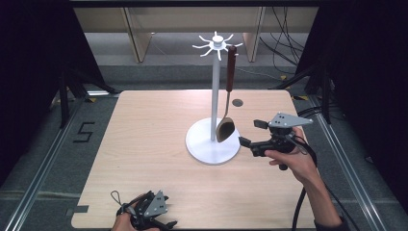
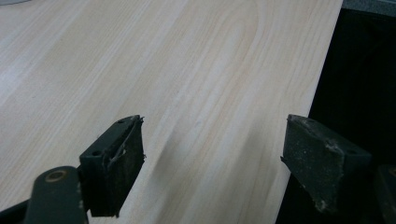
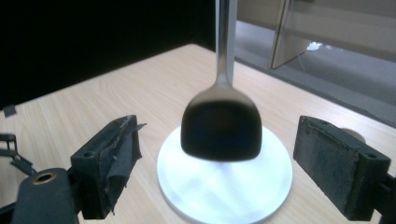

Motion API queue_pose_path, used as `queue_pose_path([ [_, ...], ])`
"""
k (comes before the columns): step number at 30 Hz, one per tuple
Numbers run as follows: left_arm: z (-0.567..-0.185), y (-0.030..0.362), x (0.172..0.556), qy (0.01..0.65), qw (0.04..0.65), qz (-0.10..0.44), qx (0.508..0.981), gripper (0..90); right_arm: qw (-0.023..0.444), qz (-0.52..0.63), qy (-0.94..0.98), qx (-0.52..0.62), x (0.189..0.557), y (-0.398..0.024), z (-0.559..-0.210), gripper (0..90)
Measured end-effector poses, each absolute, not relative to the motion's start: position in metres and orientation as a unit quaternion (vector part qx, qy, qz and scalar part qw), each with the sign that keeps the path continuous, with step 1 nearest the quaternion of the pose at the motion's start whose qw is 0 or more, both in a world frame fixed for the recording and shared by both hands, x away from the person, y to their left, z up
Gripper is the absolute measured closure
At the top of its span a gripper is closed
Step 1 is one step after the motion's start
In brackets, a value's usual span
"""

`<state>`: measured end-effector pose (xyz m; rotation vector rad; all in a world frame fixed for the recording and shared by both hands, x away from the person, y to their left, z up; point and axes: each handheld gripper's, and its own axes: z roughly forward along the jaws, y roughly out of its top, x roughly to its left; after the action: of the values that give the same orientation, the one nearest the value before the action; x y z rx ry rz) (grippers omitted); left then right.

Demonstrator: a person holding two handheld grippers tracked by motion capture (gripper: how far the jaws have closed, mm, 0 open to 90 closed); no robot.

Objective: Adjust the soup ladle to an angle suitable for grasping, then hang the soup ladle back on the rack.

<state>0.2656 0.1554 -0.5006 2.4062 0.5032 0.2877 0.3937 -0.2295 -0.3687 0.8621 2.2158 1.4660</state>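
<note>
The right gripper (image 1: 249,133) is held open at 3 o'clock of the stand (image 1: 212,142), whose spoon (image 1: 225,128) hangs apart from its jaws. The left gripper (image 2: 212,158) is spread open at the wooden table's (image 1: 144,144) 6 o'clock edge. Grey floor (image 1: 308,82) and dark curtains (image 1: 29,57) are seen around.

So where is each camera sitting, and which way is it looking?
High view: above the person's side of the table, looking forward and down at the white stand and hanging spoon; both hands show, with the left gripper and right gripper.
Left gripper view: on the left gripper, facing bare table near its edge; jaws open.
Right gripper view: on the right gripper, facing the spoon and stand base; jaws open.
High and right gripper views share spoon and stand.
</note>
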Motion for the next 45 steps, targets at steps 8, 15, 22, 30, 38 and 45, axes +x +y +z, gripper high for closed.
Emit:
queue_pose_path([
  [8, -0.501, 0.155, 0.263, 0.188, 0.327, 0.112, 0.919, 19.8, 0.171, 0.498, 0.792, 0.309, 0.393, -0.227, -0.382, 15.4],
  [15, -0.500, 0.155, 0.262, 0.189, 0.324, 0.117, 0.920, 19.8, 0.165, 0.479, 0.807, 0.303, 0.393, -0.223, -0.393, 15.5],
  [22, -0.501, 0.156, 0.261, 0.192, 0.329, 0.116, 0.917, 19.8, 0.150, 0.465, 0.815, 0.312, 0.389, -0.221, -0.399, 15.5],
  [30, -0.502, 0.157, 0.259, 0.191, 0.335, 0.120, 0.915, 19.8, 0.148, 0.453, 0.823, 0.310, 0.383, -0.218, -0.407, 15.5],
  [38, -0.502, 0.157, 0.259, 0.191, 0.333, 0.119, 0.916, 19.8, 0.140, 0.433, 0.837, 0.304, 0.378, -0.215, -0.417, 15.6],
  [45, -0.502, 0.157, 0.259, 0.191, 0.333, 0.119, 0.916, 19.8, 0.134, 0.422, 0.844, 0.304, 0.376, -0.215, -0.429, 15.6],
])
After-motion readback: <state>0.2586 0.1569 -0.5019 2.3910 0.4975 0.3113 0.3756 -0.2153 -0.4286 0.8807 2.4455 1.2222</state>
